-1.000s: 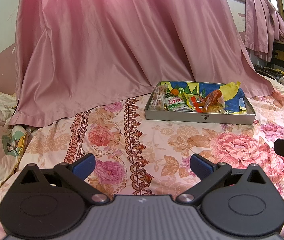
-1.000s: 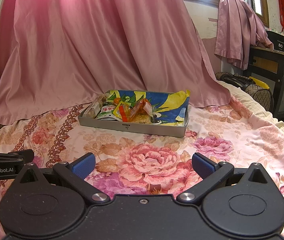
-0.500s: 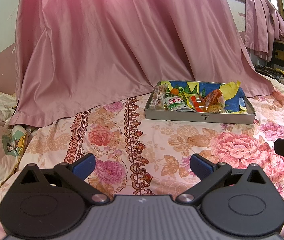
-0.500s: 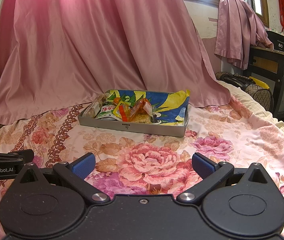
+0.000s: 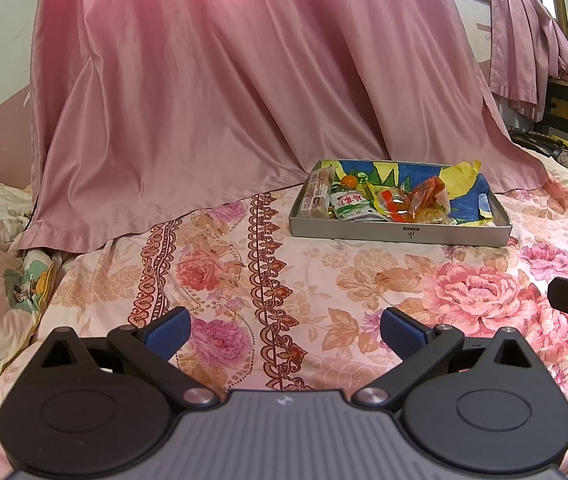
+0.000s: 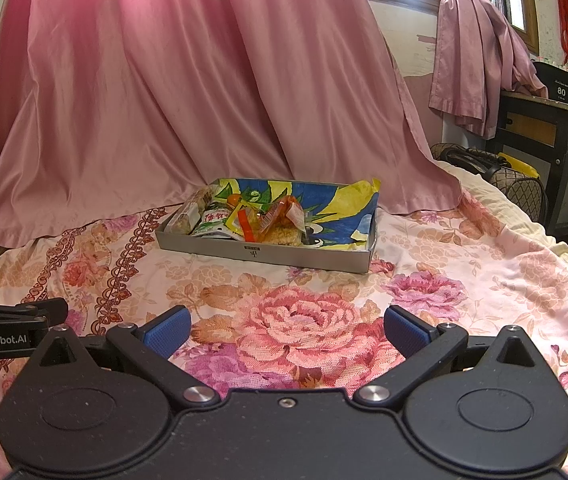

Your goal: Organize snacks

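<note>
A shallow grey box [image 5: 399, 235] [image 6: 268, 255] lined with blue and yellow paper rests on the floral bedspread, far ahead of both grippers. Inside lie several snack packets: a brown biscuit pack [image 5: 317, 192] [image 6: 188, 216], a green-and-white pouch [image 5: 349, 203] [image 6: 214, 220], orange wrappers [image 5: 423, 196] [image 6: 280, 216] and a small orange fruit [image 5: 349, 180]. My left gripper [image 5: 284, 330] is open and holds nothing. My right gripper [image 6: 285, 330] is open too, with only bedspread between its blue pads. Each gripper shows at the edge of the other's view.
A pink curtain [image 5: 224, 80] [image 6: 164, 80] hangs down onto the bed behind the box. Pillows [image 5: 0, 264] lie at the left. A dark desk [image 6: 543, 124], a bag [image 6: 483, 164] and a fan stand beyond the bed's right edge.
</note>
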Demonstrator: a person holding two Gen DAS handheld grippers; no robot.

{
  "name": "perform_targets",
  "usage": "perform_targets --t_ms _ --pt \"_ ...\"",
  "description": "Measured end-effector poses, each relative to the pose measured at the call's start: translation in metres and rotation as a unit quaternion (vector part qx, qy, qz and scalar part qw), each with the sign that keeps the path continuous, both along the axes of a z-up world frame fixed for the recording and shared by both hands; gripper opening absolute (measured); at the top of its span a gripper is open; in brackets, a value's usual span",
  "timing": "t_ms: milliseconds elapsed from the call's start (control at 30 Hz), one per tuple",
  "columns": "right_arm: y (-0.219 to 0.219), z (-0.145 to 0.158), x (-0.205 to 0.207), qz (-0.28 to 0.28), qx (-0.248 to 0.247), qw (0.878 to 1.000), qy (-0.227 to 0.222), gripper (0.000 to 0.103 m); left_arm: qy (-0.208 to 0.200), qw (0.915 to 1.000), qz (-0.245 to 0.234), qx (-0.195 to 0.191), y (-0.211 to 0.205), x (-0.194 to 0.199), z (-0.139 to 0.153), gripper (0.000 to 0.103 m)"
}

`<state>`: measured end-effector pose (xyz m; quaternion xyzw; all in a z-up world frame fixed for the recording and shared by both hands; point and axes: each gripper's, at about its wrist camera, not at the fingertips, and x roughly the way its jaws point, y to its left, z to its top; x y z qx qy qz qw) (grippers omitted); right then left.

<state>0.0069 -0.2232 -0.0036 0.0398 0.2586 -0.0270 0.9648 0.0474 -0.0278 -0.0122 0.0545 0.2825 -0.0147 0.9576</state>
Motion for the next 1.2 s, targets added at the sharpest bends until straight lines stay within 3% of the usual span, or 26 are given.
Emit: perform_targets --t_ms 1200 --pt "0.0005 -0.0004 0.0003 -0.001 -0.001 1.0 0.001 0.102 0.007 1.0 0.001 0.004 0.0001 -0.0017 -0.0016 0.103"
